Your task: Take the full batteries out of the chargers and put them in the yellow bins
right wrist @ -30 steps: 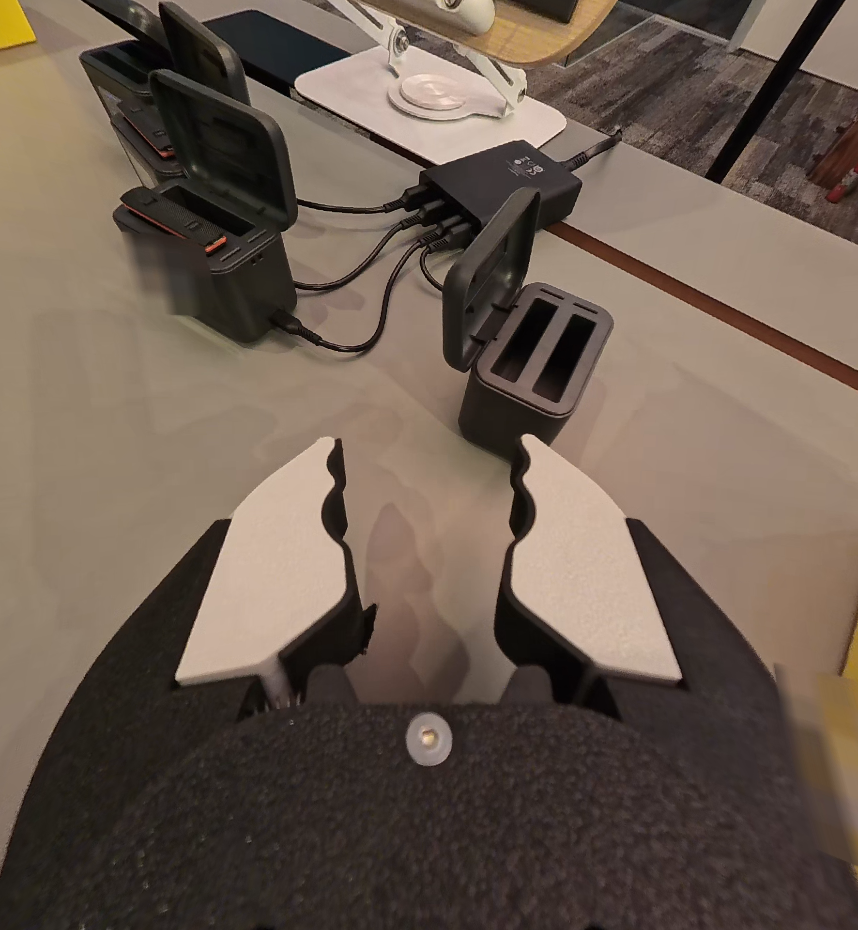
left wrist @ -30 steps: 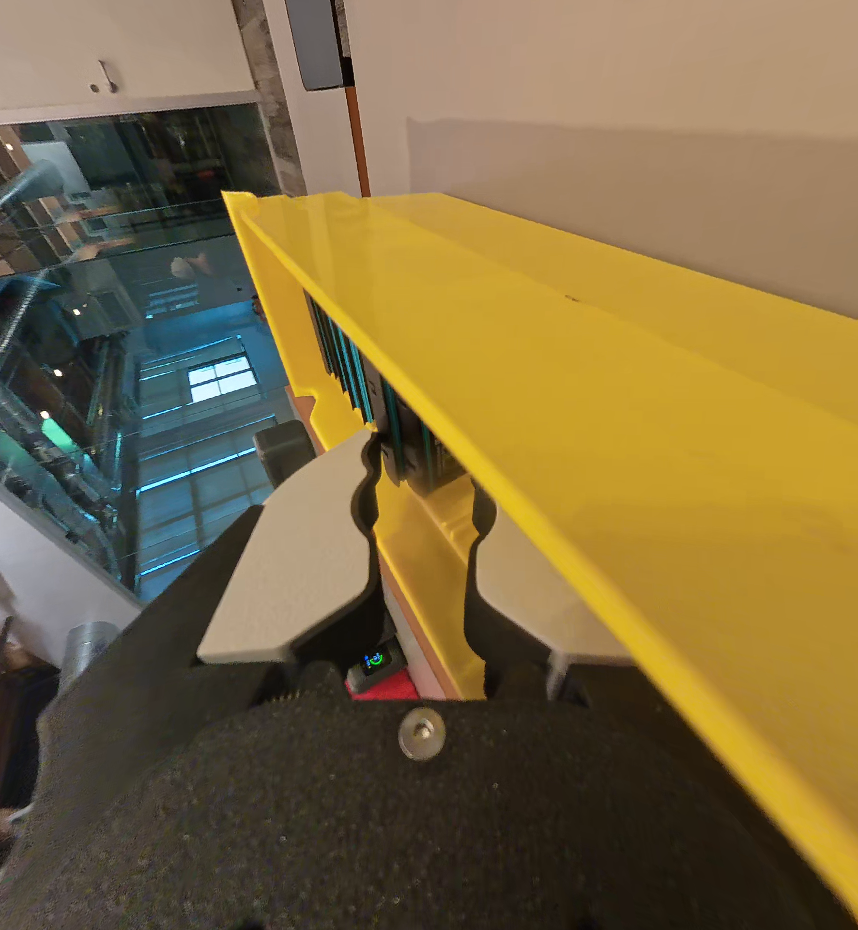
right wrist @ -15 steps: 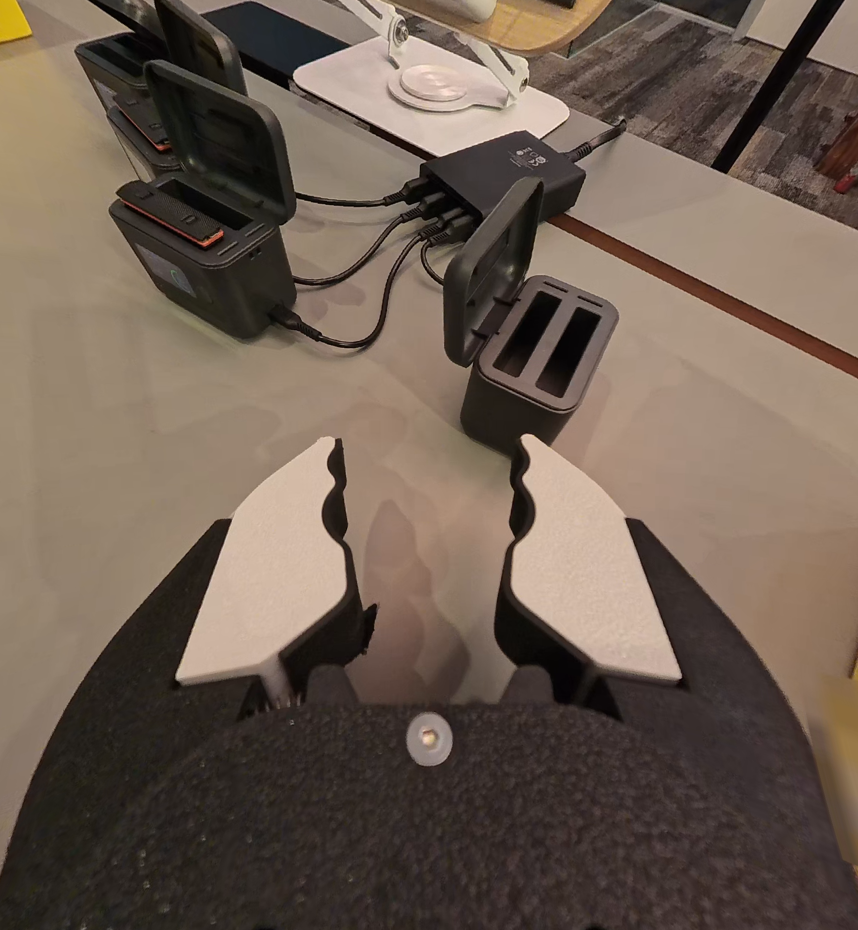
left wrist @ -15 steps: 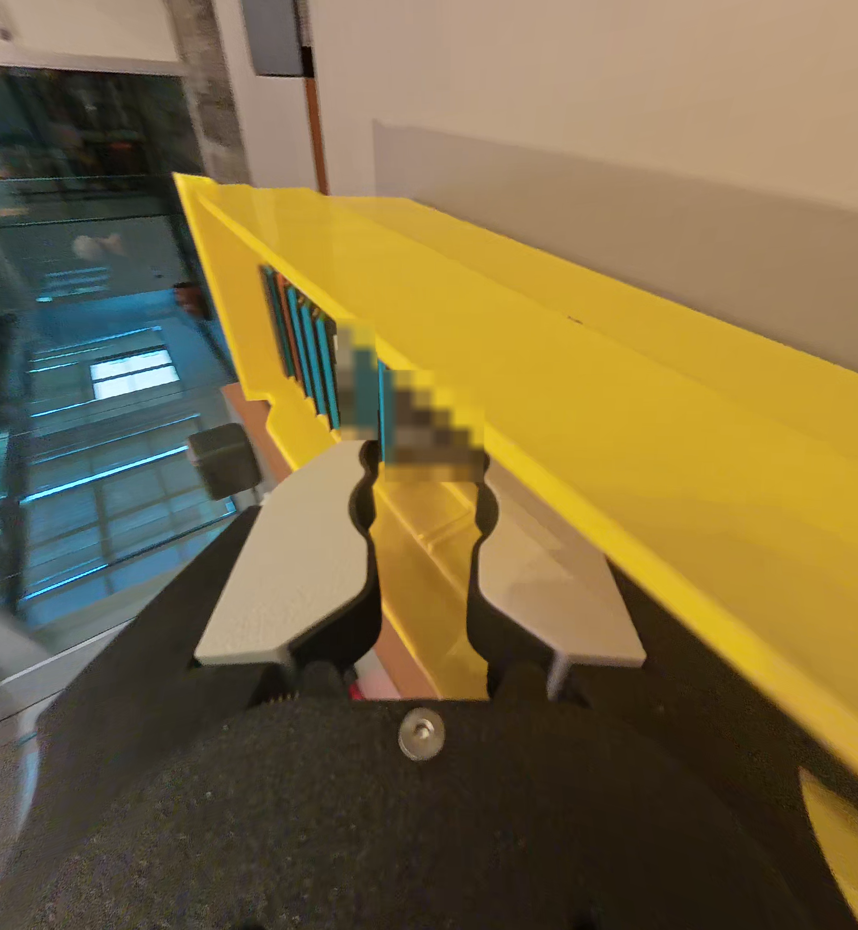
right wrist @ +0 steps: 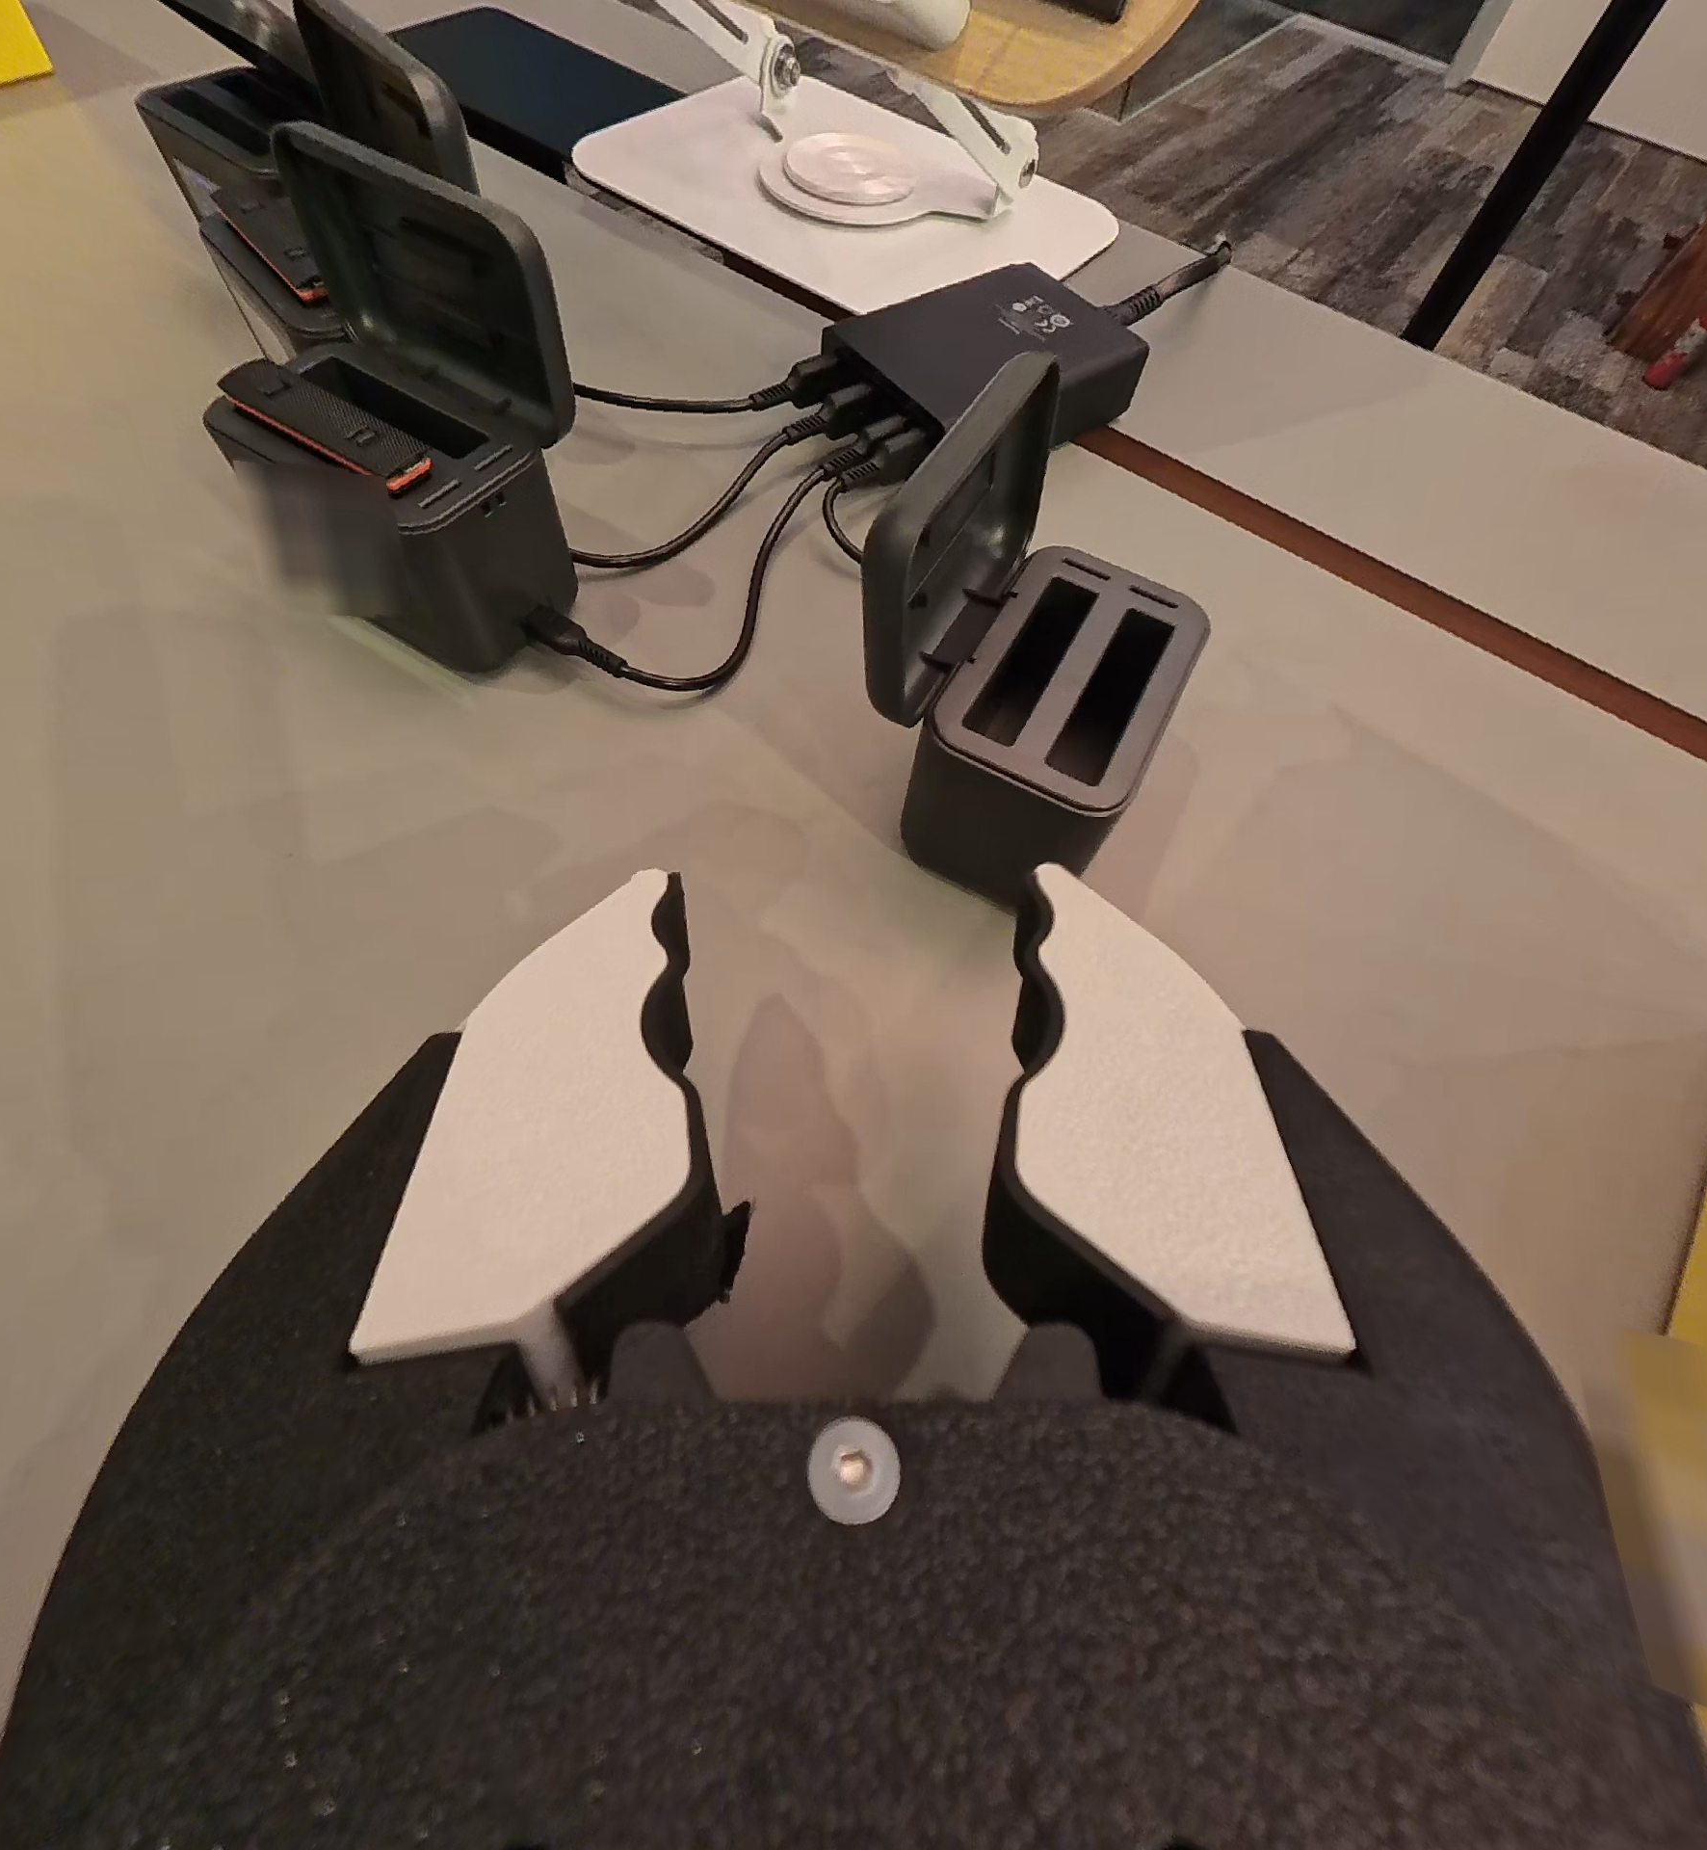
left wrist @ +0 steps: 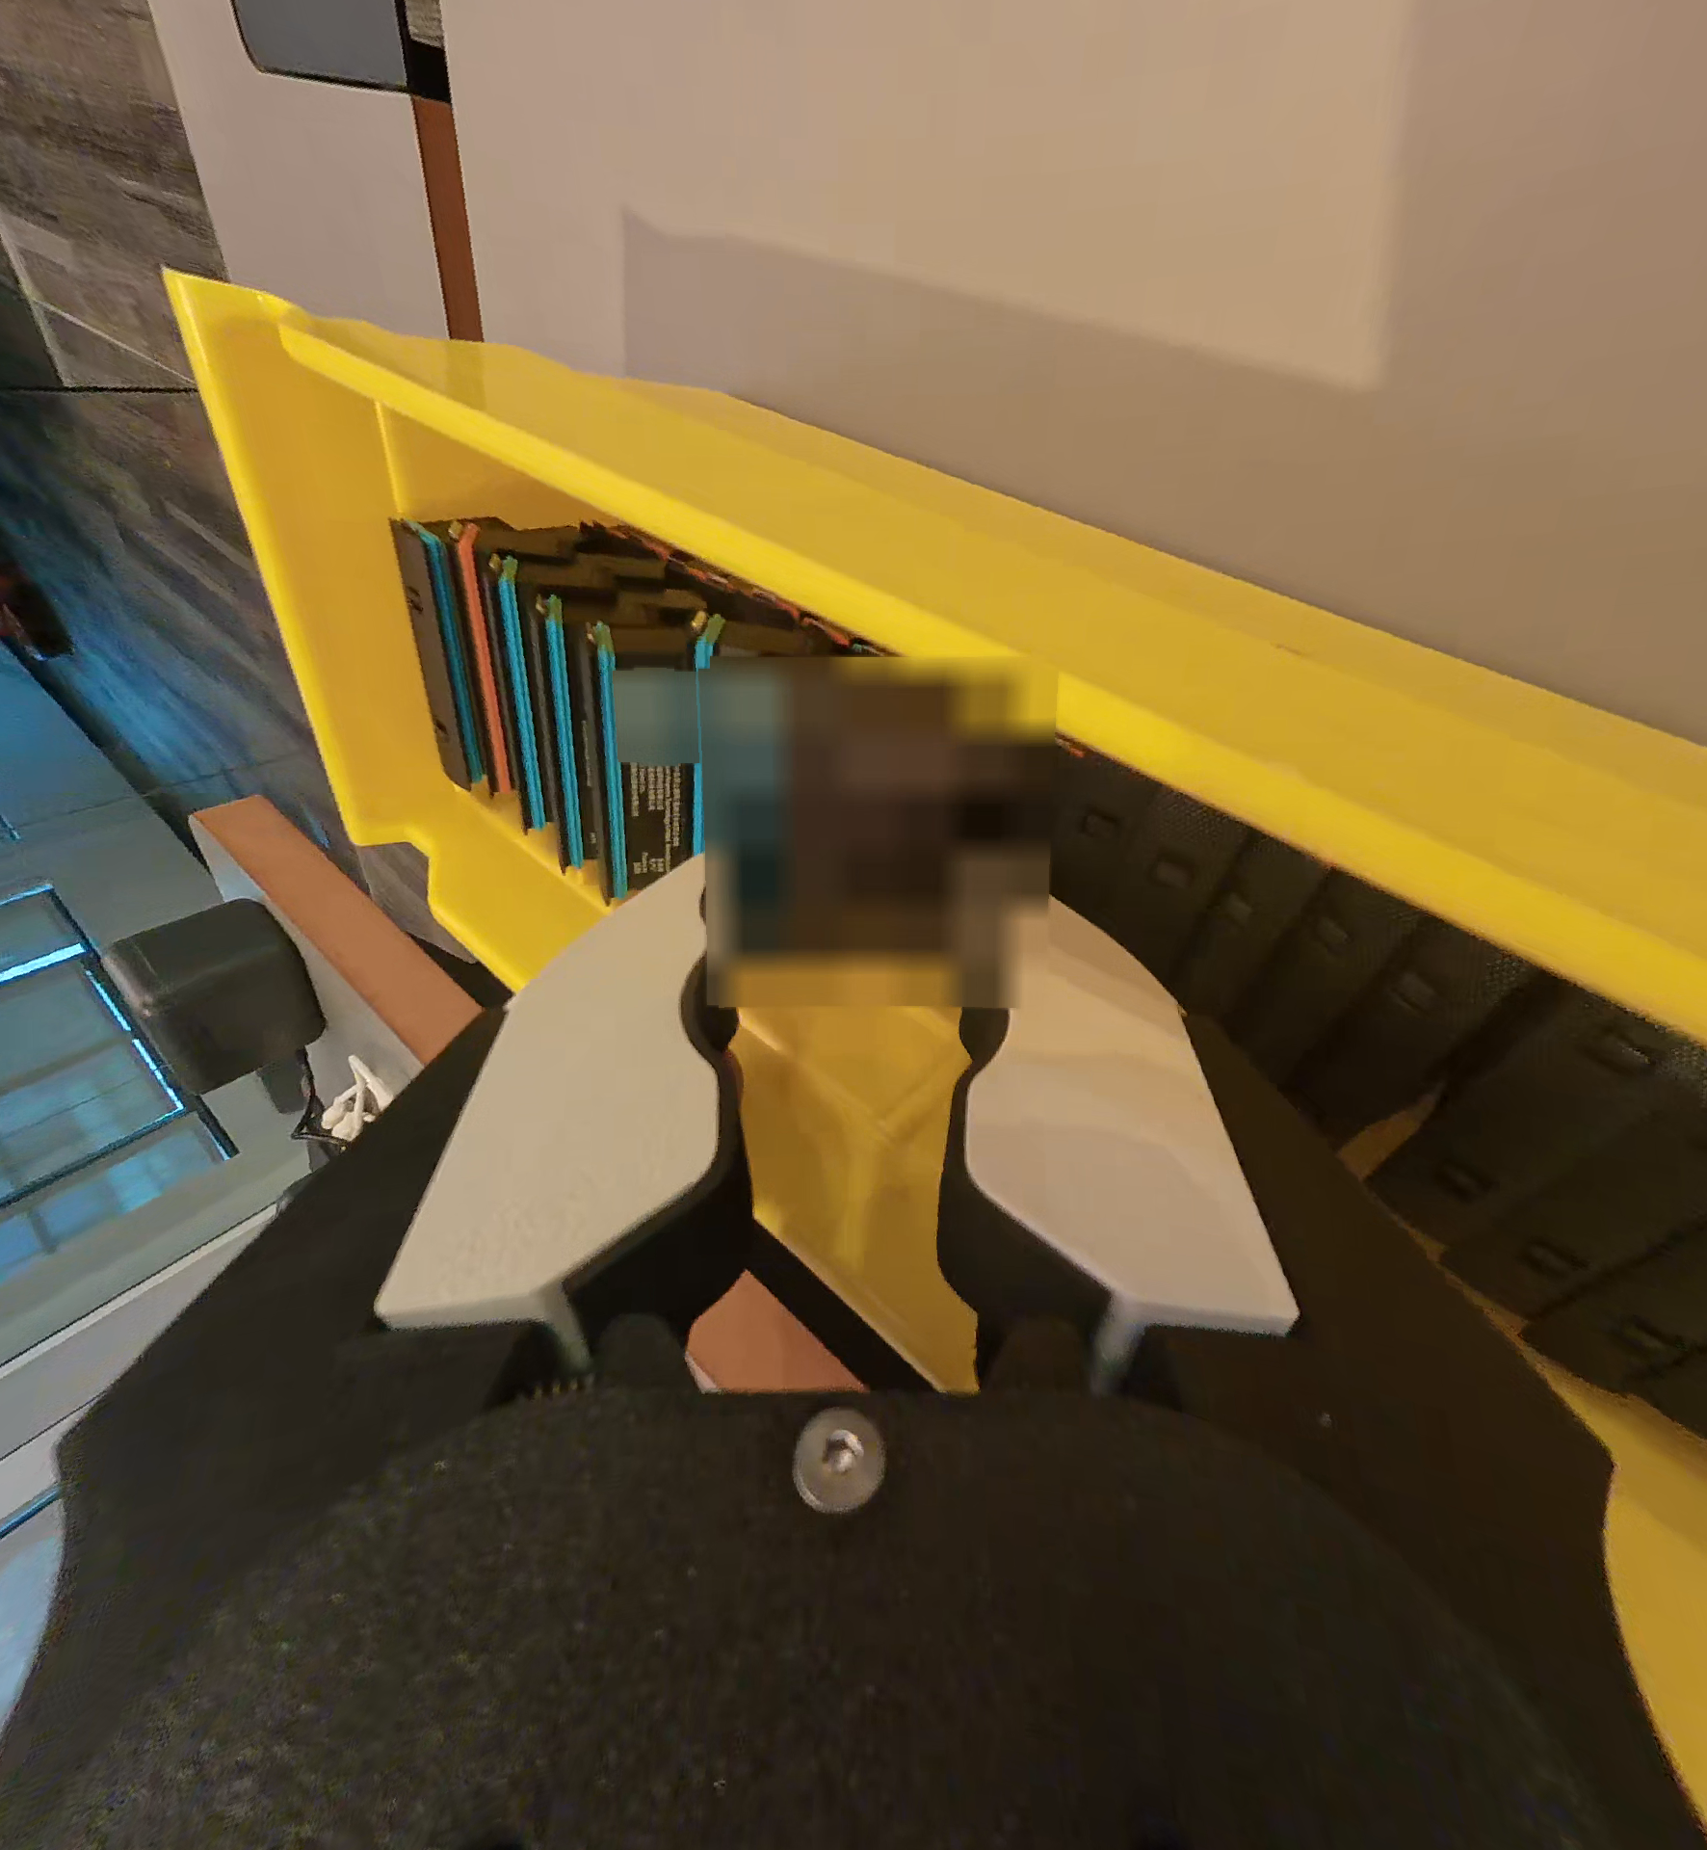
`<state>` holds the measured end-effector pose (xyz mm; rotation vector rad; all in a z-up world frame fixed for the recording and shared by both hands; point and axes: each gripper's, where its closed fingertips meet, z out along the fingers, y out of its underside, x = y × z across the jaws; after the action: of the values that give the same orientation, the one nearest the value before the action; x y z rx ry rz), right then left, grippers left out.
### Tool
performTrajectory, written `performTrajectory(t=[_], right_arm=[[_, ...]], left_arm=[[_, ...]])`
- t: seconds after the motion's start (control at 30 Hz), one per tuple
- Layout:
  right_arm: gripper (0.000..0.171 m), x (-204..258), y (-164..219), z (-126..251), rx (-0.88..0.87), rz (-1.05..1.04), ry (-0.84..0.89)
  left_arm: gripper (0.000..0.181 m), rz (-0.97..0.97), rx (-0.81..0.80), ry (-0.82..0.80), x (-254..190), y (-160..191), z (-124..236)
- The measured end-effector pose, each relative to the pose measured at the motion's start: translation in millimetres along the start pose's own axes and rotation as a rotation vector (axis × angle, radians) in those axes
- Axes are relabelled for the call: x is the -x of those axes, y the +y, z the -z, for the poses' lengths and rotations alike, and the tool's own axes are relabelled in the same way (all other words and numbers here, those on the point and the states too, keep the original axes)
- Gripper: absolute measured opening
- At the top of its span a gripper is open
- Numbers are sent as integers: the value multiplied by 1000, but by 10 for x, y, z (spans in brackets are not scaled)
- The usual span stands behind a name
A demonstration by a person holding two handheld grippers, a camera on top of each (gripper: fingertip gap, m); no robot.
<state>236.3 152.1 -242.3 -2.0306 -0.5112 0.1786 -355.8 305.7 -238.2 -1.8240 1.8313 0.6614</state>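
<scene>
So my left gripper (left wrist: pixel 834 961) is up at the yellow bin (left wrist: pixel 930 561), pointed at the row of batteries (left wrist: pixel 529 711) standing on edge inside, blue and orange strips facing out. They're packed like books on a shelf, I'd guess so the next one just slots in at the end of the row. The jaws sit a moderate way apart, but a blurred patch covers the tips, so I honestly can't tell if there's a battery between them or nothing at all. Further along that bin there's a run of black battery packs (left wrist: pixel 1490 1041) lined up the same way.

My right gripper (right wrist: pixel 855 901) hangs low over the bench (right wrist: pixel 229 901), jaws wide apart, holding nothing. It's aimed at the nearest charger (right wrist: pixel 1050 721), lid flipped up, both slots bare, so that one looks done. The charger to the left (right wrist: pixel 409 521) has its lid up too and an orange-edged battery (right wrist: pixel 324 425) poking out the top, probably the next grab. Another open charger (right wrist: pixel 259 190) sits behind it, with something orange-edged in it as well. All are cabled to a black power hub (right wrist: pixel 990 340) at the back, which is likely why they're clustered so close. A white stand base (right wrist: pixel 849 200) sits beyond the hub.
</scene>
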Motion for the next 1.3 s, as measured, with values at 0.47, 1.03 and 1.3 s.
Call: performTrajectory(t=[0.47, 1.03, 1.3], right_arm=[[63, 46, -96, 48, -38, -3, -18], [58, 1574, -1118, 196, -309, 75, -416], [54, 1789, -1256, -25, -304, 119, -424]], left_arm=[[41, 13, -46, -297, 335, -81, 821], [41, -6, -636, -520, -463, -3120, 1648], [41, -9, -753, -529, -661, -3861, 1706]])
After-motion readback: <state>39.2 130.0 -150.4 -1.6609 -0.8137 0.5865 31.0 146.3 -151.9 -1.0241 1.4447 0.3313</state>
